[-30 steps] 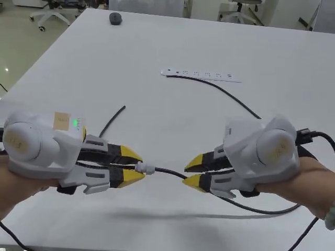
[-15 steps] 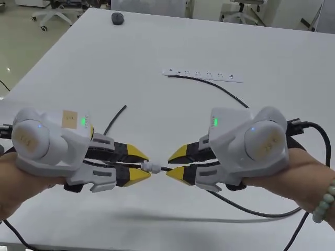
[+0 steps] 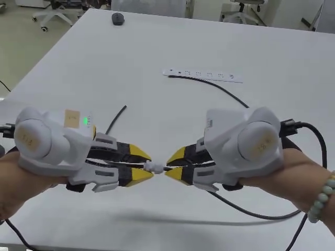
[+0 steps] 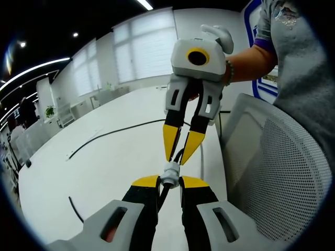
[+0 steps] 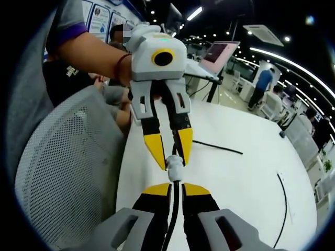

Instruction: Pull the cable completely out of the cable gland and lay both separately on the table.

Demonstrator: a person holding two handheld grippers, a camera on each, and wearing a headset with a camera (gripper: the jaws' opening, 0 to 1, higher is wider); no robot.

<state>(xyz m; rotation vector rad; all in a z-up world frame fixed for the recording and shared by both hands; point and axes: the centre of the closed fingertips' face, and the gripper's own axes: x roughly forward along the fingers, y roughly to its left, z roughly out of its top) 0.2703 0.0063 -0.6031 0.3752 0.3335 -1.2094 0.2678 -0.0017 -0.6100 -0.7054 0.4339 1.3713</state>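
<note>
Left claw (image 3: 147, 166) is clamped on the white cable gland (image 3: 155, 168). The gland sits right at its yellow tips and pokes out a little past them. In the left gripper view a black line runs down between this claw's own jaws, so the cable (image 3: 238, 207) seems to pass through the gland and out the back.

Right claw (image 3: 168, 167) is closed on the cable just beside the gland's mouth, tip to tip with the left claw. The two are nearly touching and both are held up off the table (image 3: 157, 63).

Likely reason for the hold: one claw pins the gland and the other takes the cable close in, so a pull goes straight along the bore and does not bend the cable. A close grip also leaves less slack.

The gland is the only holder here. The cable is threaded in it, not out, and nothing is laid down yet.

The rest of the cable loops under the right claw onto the table. A thin black end (image 3: 116, 119) lies on the table behind the left claw.

Far off are a power strip (image 3: 204, 76) and a small dark object (image 3: 117, 18), neither involved.
</note>
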